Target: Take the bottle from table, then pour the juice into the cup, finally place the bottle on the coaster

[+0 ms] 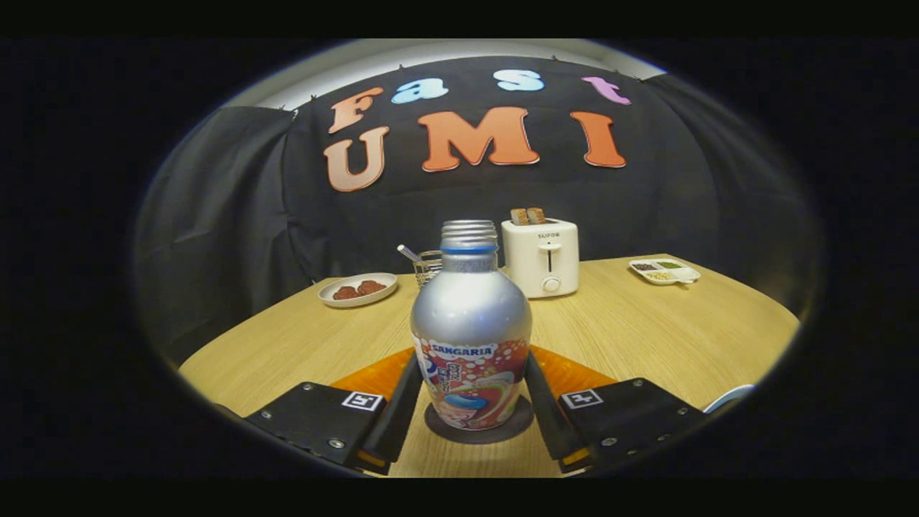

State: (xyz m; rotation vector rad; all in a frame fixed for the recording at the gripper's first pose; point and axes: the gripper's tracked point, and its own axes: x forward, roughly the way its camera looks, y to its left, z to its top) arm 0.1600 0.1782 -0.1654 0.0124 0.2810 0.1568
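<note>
The silver bottle (471,327) stands upright and capless on the dark round coaster (479,428) on the wooden table (646,330), between the gripper (472,391) fingers, which flank its lower body closely, though whether they press it I cannot tell.

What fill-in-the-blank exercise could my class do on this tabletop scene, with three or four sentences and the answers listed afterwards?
1. The bottle stands upright on a dark round ____ on the wooden table.
2. The gripper has one finger on each side of the ____.
3. Beyond the bottle, the white ____ has two slices sticking out of its top.
4. The bottle's threaded neck has no ____ on it.

Missing words: coaster; bottle; toaster; cap
</note>
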